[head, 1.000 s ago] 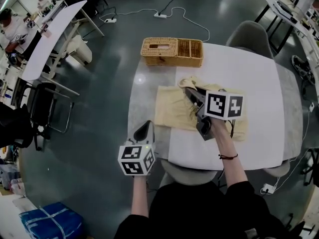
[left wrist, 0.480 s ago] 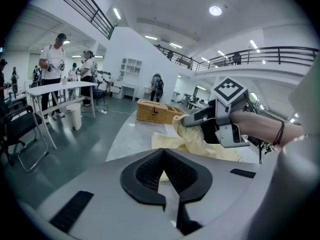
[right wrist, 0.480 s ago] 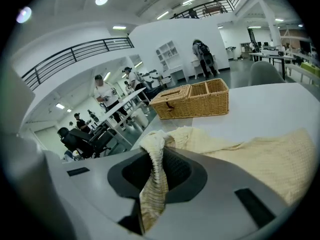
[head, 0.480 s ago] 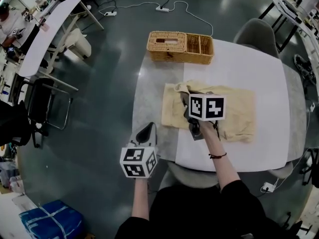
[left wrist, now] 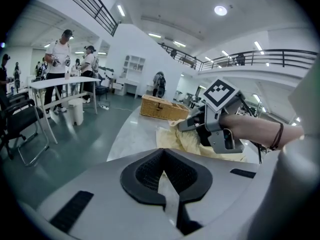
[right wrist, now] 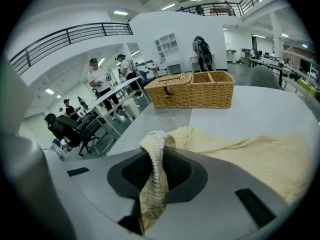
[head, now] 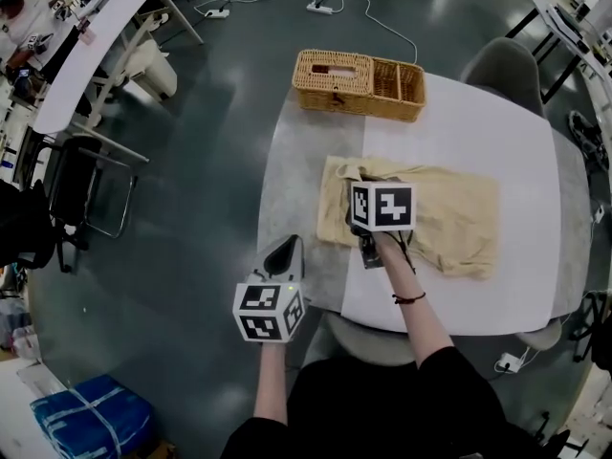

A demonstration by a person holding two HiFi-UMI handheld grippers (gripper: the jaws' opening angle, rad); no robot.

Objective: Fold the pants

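**Item:** cream pants, spread flat across the middle of the tabletop. A wicker basket stands at 11 o'clock from them.

**Risk:** only a narrow bunch of cloth is pinched. If it is dragged across instead of lifted, I judge the layer beneath comes along and the fold lands crooked, or the cloth slips free.

**Right claw**: nearly closed, pads clamped on a raised ridge at the pants' left end.

**Left claw**: at 8 o'clock from the right one, over the tabletop's near corner. It is closed and holds nothing.
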